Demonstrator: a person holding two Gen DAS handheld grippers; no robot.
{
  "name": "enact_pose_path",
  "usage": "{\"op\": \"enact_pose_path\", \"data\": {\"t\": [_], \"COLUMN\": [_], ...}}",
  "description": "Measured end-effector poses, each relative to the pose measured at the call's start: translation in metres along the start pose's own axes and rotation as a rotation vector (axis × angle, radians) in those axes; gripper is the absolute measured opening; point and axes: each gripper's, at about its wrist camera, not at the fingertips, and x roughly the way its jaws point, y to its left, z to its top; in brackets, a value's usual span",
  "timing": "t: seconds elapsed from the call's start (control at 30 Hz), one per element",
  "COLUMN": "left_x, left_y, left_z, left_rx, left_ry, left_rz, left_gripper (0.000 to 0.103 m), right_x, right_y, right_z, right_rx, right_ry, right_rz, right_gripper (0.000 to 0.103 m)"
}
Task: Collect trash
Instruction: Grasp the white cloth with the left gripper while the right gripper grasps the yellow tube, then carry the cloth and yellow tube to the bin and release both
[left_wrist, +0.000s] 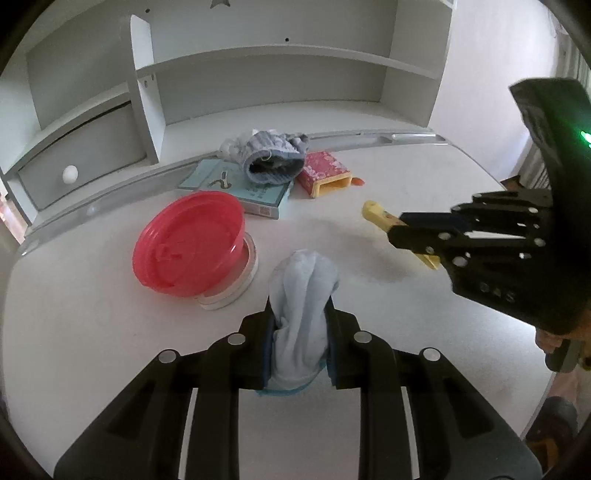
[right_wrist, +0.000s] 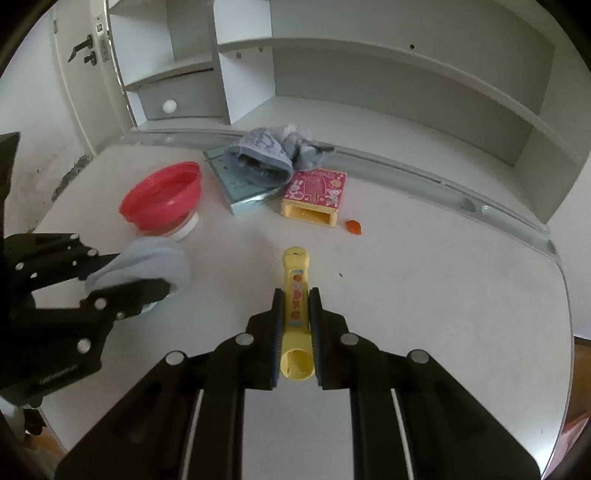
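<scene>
My left claw, lower centre, clamps a pale blue cloth | right claw pinches a yellow tube | two pieces held; pink box, orange scrap remain mid-frame.

The lower end of the pale blue cloth is hidden between the left gripper fingers. The book lies partly under the grey knitted cloth, and its cover print is too small to read. The white tub is largely hidden under the tilted red lid (contents unseen). The right gripper body is cut off at the right edge.
</scene>
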Motion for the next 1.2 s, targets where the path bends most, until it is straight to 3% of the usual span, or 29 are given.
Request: {"op": "enact_pose_path", "data": {"t": [0.5,0.7,0.8,0.93,1.1,1.2], "left_x": [-0.021,-0.027,-0.030,-0.032,-0.036,-0.030], "left_y": [-0.027,-0.056,-0.091,-0.171,-0.303,-0.378], "left_z": [-0.008,0.000,0.011,0.030,0.030,0.012], "left_rx": [0.029,0.086,0.151,0.298,0.544,0.691], "left_ry": [-0.033,-0.036,-0.053,-0.084,-0.086,-0.043], "left_rz": [-0.023,-0.027,-0.065,-0.183,-0.389,-0.480], "left_gripper": [0.021,0.021,0.021,0.021,0.021,0.021], "right_x": [-0.035,-0.062,-0.092,-0.160,-0.251,-0.275], "right_y": [0.002,-0.021,-0.052,-0.113,-0.193,-0.231], "right_z": [-0.044,-0.060,-0.076,-0.117,-0.204,-0.264], "right_rx": [0.030,0.079,0.144,0.299,0.548,0.689], "right_ry": [-0.018,-0.075,-0.115,-0.187,-0.217,-0.176], "right_rz": [0.017,0.024,-0.008,-0.112,-0.280,-0.329], "right_gripper": [0.014,0.014,0.014,0.014,0.014,0.014]}}
